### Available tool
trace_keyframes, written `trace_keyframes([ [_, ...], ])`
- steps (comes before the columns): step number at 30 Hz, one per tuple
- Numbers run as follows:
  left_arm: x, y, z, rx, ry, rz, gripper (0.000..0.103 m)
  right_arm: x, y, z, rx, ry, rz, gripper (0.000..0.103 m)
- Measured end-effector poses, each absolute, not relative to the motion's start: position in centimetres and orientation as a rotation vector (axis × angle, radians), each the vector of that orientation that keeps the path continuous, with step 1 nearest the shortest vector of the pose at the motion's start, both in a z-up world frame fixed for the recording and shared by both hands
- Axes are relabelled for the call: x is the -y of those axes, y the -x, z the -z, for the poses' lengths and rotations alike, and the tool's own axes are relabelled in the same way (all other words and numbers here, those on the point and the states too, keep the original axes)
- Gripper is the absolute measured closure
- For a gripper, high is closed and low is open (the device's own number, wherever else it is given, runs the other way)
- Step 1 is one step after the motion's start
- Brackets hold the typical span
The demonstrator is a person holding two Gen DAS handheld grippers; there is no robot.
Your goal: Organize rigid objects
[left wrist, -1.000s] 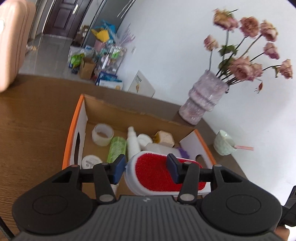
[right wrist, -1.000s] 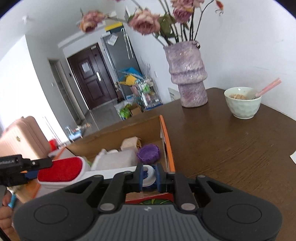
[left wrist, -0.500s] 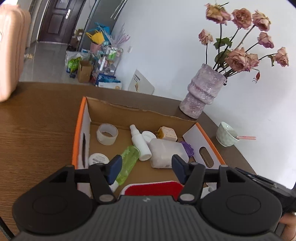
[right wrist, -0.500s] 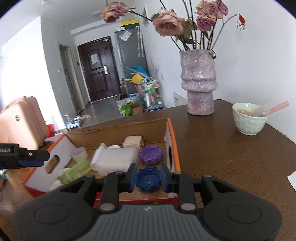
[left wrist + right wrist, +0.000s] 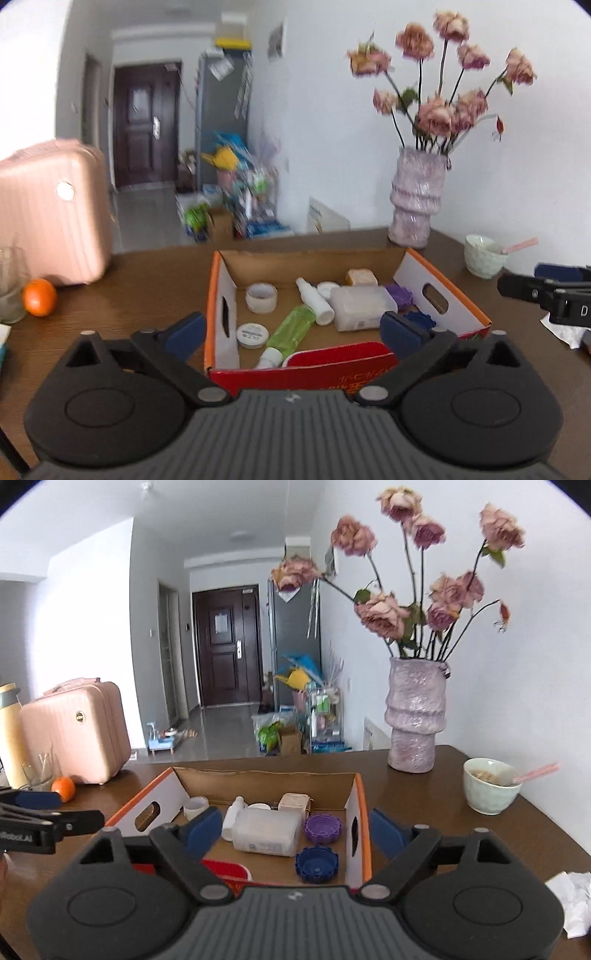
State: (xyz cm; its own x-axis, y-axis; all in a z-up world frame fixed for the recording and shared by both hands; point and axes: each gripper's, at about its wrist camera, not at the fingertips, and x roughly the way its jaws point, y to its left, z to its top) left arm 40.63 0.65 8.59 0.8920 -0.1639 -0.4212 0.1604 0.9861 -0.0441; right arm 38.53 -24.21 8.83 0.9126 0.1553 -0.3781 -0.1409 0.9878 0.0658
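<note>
An open cardboard box [image 5: 447,284] with orange rims sits on the brown table and also shows in the right wrist view [image 5: 357,797]. It holds a red-and-white lint brush [image 5: 336,353], a green bottle [image 5: 291,328], a white spray bottle [image 5: 314,295], a white tub [image 5: 360,306], a tape roll [image 5: 261,297], a purple cap [image 5: 322,828] and a blue cap [image 5: 316,864]. My left gripper [image 5: 291,332] is open and empty, just in front of the box. My right gripper [image 5: 295,832] is open and empty above the box's near right part.
A purple vase of dried roses [image 5: 415,720] and a bowl with a pink spoon [image 5: 491,790] stand at the back right. An orange [image 5: 38,297], a glass [image 5: 9,284] and a pink suitcase [image 5: 51,214] are at the left. Crumpled paper [image 5: 570,897] lies at the right.
My left gripper let the lint brush go into the box and opened wide. My right gripper released the blue cap into the box and opened. Both pulled back and up.
</note>
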Motion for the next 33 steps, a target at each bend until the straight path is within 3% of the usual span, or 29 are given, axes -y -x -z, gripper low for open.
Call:
trace_keyframes([
  [3, -0.4, -37.8, -8.1, -0.336, -0.012, 0.095, 0.000, 24.7, -36.3, -8.0, -0.356, -0.056, -0.143, 0.015],
  [6, -0.2, -35.4, -7.1, -0.264, -0.018, 0.040, 0.000, 25.0, -34.2, -7.2, -0.285, -0.064, -0.134, 0.004],
  [23, -0.8, -27.0, -5.5, -0.225, 0.045, 0.017, 0.000, 23.6, -25.6, -6.0, -0.192, -0.054, -0.140, 0.000],
  [33, -0.2, -17.0, -5.2, -0.178, 0.011, 0.040, 0.000, 23.6, -16.5, -4.5, -0.191, 0.009, -0.114, 0.000],
])
